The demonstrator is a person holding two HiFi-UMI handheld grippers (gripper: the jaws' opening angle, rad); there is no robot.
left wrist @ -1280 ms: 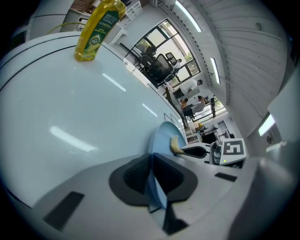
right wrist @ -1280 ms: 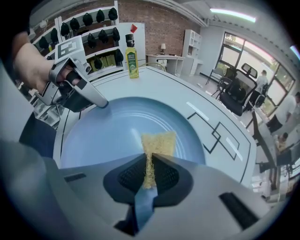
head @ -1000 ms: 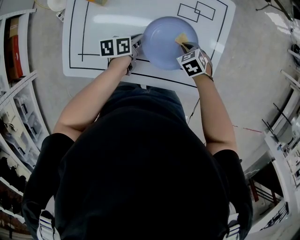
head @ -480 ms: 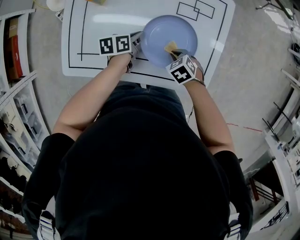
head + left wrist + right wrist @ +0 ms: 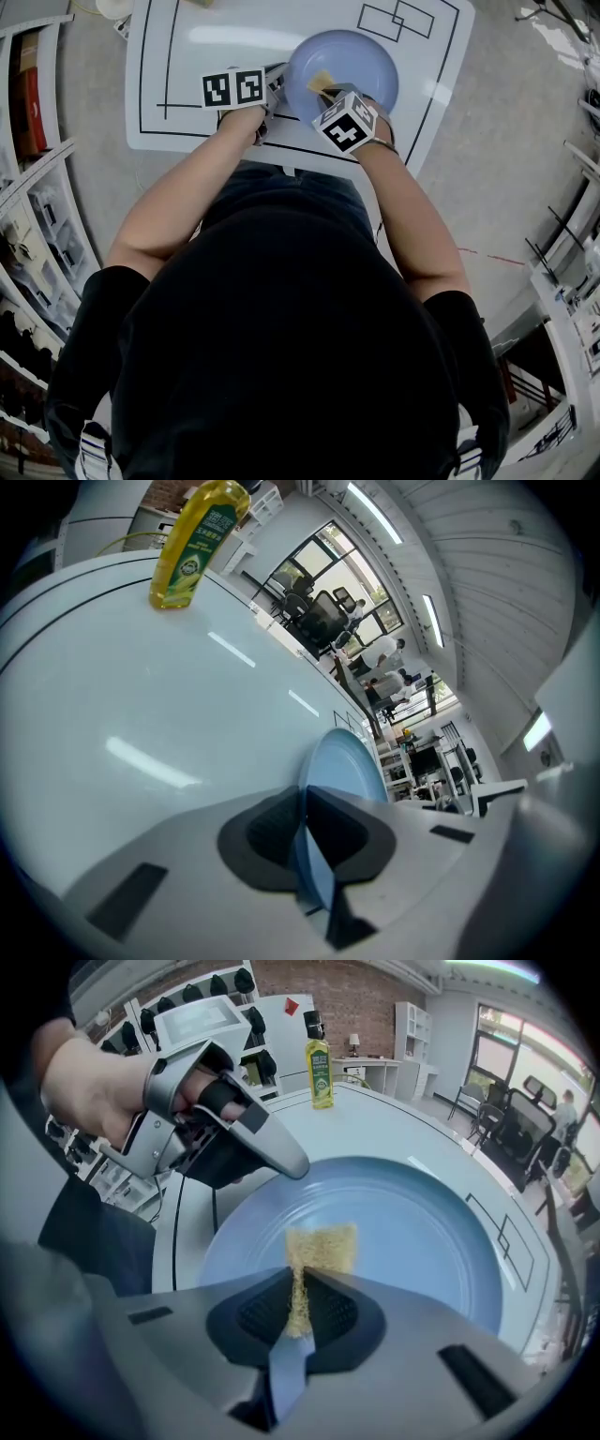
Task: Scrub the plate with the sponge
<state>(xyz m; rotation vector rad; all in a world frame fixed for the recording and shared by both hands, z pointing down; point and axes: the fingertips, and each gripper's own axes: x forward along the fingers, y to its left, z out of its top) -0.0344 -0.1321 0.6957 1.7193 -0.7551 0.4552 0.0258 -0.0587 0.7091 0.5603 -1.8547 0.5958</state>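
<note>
Our right gripper point(image 5: 298, 1288) pinches the yellow sponge point(image 5: 323, 1246), whose free end seems to rest on the blue plate point(image 5: 422, 1232) just ahead of the jaws. Ahead and to its left, our left gripper point(image 5: 305, 832) clamps the plate's rim. We judge that scrubbing hard toward that side could lever the rim loose or knock the grippers together. Rightward and ahead, the plate lies open.
</note>
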